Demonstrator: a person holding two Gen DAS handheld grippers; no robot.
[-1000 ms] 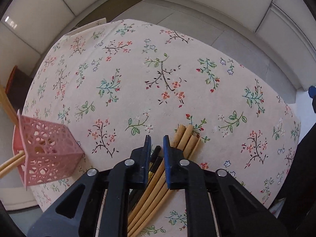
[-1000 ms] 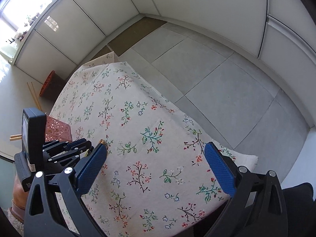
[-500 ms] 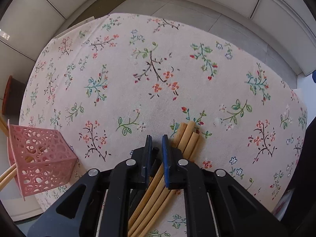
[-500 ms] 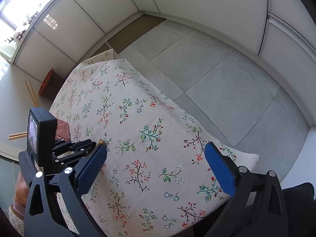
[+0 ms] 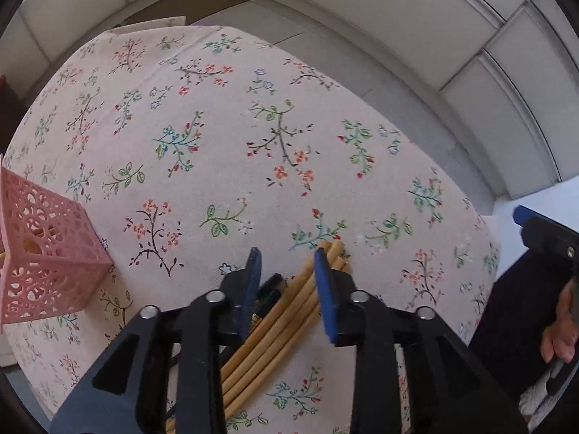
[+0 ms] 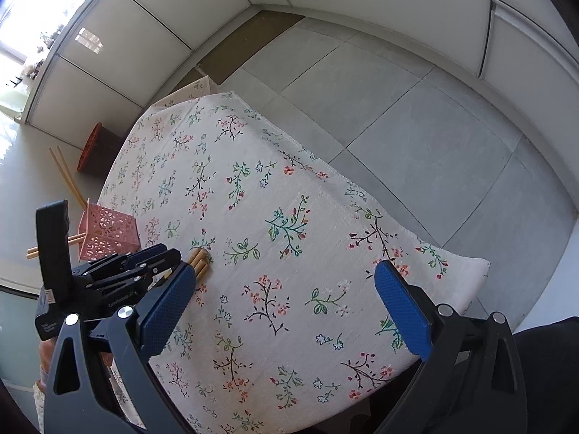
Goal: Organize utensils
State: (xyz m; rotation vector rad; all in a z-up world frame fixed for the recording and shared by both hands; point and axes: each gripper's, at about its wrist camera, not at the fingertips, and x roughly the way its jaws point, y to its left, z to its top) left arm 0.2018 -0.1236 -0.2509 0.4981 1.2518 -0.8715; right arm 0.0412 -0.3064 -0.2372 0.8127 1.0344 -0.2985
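A bundle of bamboo chopsticks (image 5: 289,311) lies on the flowered tablecloth (image 5: 224,137), with a pair of black chopsticks (image 5: 269,289) beside it. My left gripper (image 5: 286,253) hovers right over them; its jaws are opening, the sticks lie between them and the blue pads do not press on them. A pink perforated holder (image 5: 47,264) stands at the left with bamboo sticks (image 6: 67,175) poking out of it. Further right, my right gripper (image 6: 284,267) is open wide above bare cloth. The right wrist view also shows the left gripper (image 6: 144,264) at the chopstick tips (image 6: 201,260).
The table's far edge (image 6: 325,173) drops to a grey tiled floor (image 6: 416,108) lined with white cabinets. An orange-brown basket (image 6: 96,148) sits on the floor at the left. A person's hand (image 5: 557,336) holds the right gripper at the right rim.
The left gripper's jaws have parted from nearly shut around the chopsticks. Its view has swung, so the pink holder sits further left. The right gripper stays where it was.
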